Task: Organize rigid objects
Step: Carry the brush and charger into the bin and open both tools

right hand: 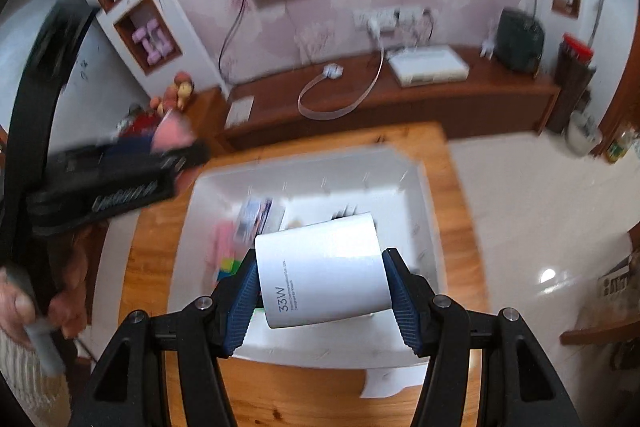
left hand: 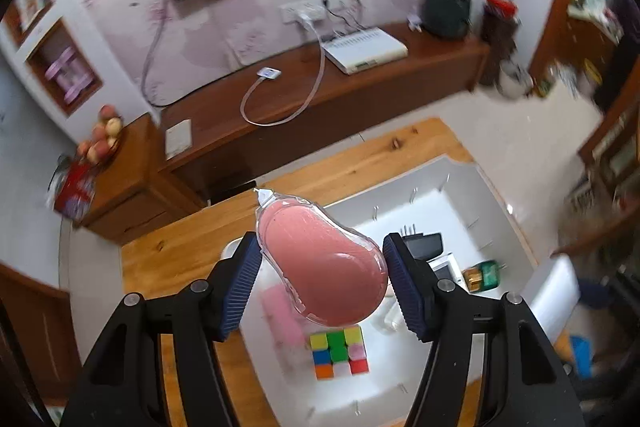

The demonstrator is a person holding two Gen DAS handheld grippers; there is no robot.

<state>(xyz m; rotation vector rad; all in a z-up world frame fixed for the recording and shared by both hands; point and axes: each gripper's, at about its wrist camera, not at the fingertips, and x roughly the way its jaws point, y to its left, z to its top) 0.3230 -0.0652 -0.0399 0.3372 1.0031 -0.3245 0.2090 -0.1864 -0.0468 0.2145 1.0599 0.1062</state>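
My left gripper is shut on a pink pear-shaped object in a clear shell, held in the air above the white bin. In that bin lie a Rubik's cube, a black charger, a green and gold packet and a pink flat item. My right gripper is shut on a white box marked 33W, raised over the same white bin. The left gripper shows blurred at the left of the right wrist view, with a hand below it.
The bin stands on a wooden table. Behind it runs a long wooden TV cabinet with a white device, a cable loop and a dark speaker. A TV hangs on the pink wall. A white paper lies on the table by the bin.
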